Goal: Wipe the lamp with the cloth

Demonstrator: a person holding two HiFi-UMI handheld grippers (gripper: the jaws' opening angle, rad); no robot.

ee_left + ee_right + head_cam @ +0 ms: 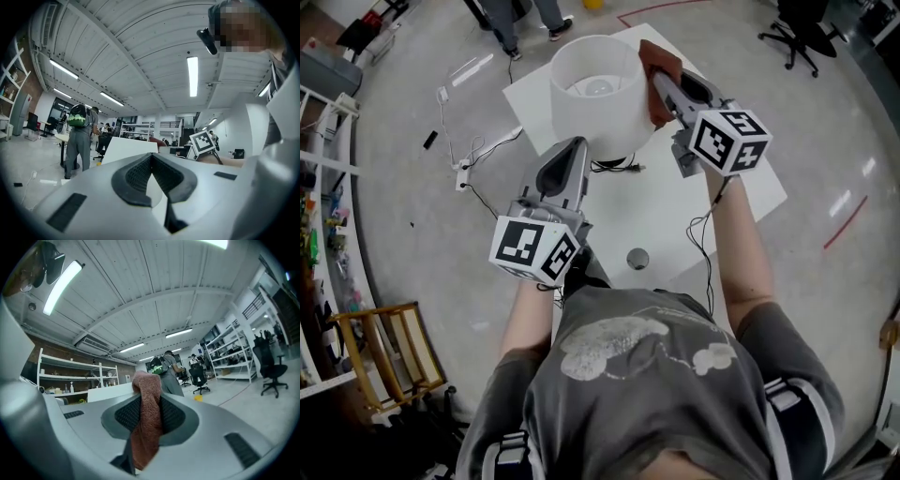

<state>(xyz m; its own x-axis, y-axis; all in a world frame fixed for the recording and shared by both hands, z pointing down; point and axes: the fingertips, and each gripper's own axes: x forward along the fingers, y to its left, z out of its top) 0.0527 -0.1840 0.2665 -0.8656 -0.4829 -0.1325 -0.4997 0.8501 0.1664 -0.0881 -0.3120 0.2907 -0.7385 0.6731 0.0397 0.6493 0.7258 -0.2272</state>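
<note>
The lamp's white drum shade (595, 89) stands at the far side of the white table (750, 192), its bulb showing inside. My right gripper (662, 86) is shut on a reddish-brown cloth (659, 67), held against the shade's right rim. In the right gripper view the cloth (147, 423) hangs pinched between the jaws. My left gripper (572, 150) is shut and holds nothing, its tip close under the shade's near-left side. The left gripper view shows closed pads (150, 176), the shade's edge (129, 149) beyond, and the right gripper's marker cube (204, 141).
A small round grey object (637, 258) lies on the table near me, with black cables (703, 225) trailing across it. A power strip with a white cord (462, 173) is on the floor left. A person (502, 19) stands beyond; an office chair (802, 33) far right.
</note>
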